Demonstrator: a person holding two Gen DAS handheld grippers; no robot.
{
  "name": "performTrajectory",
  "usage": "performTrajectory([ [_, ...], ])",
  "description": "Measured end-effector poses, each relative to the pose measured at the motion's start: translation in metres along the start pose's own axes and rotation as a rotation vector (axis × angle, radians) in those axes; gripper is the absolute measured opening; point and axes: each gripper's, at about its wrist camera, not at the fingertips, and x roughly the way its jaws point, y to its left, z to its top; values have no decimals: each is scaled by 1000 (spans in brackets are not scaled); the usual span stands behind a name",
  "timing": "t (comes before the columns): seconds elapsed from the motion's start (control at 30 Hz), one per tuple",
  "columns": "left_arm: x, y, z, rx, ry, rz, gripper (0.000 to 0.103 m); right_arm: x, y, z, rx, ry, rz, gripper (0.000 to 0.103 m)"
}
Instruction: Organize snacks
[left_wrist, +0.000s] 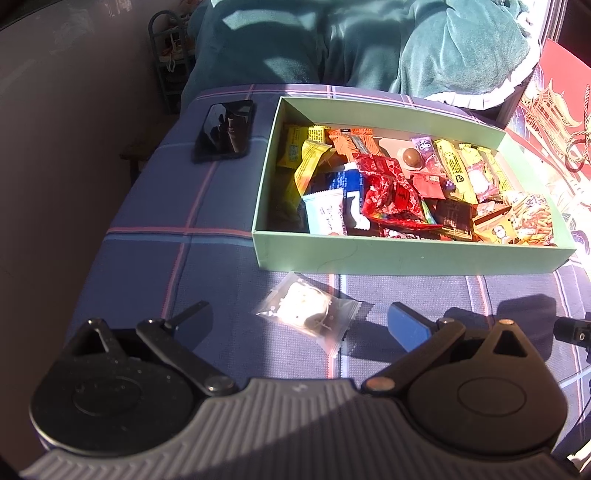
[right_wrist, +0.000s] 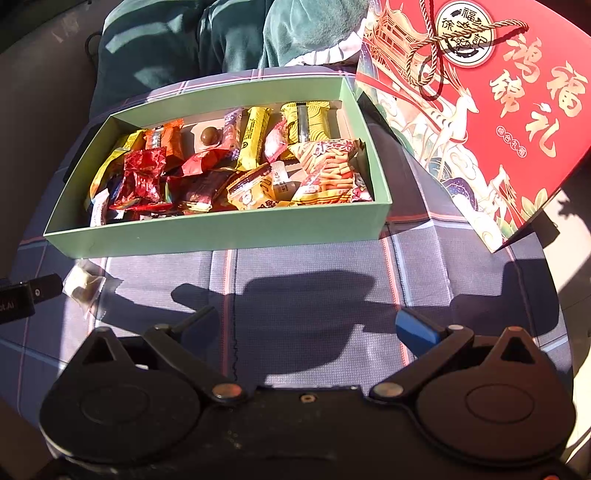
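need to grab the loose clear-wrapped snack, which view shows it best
Left wrist view: the clear-wrapped snack lies whole and sunlit on the cloth between the open left tongs. Right wrist view catches it only small at the left edge.

Red gift box (right_wrist: 509, 122) reads 鸿福礼; round seal: 徐福記

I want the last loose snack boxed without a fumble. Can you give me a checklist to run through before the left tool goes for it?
1. Left tool open wide enough: ok, fingers spread either side of the clear-wrapped snack.
2. Snack free of the tool: ok, lying flat on the checked cloth, not gripped.
3. Snack clear of the green box: ok, just outside its near wall.
4. Room in the box: cannot tell, already heaped with packets.
5. Right tool out of the way: ok, open, holding nothing.
6. Phone clear of the path: ok, left of the box.
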Motion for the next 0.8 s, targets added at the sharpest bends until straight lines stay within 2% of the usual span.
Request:
performTrajectory([
  [0.8,-1,-5,-1,48,-17,41,102,2,1,5,-24,-1,-1,103],
])
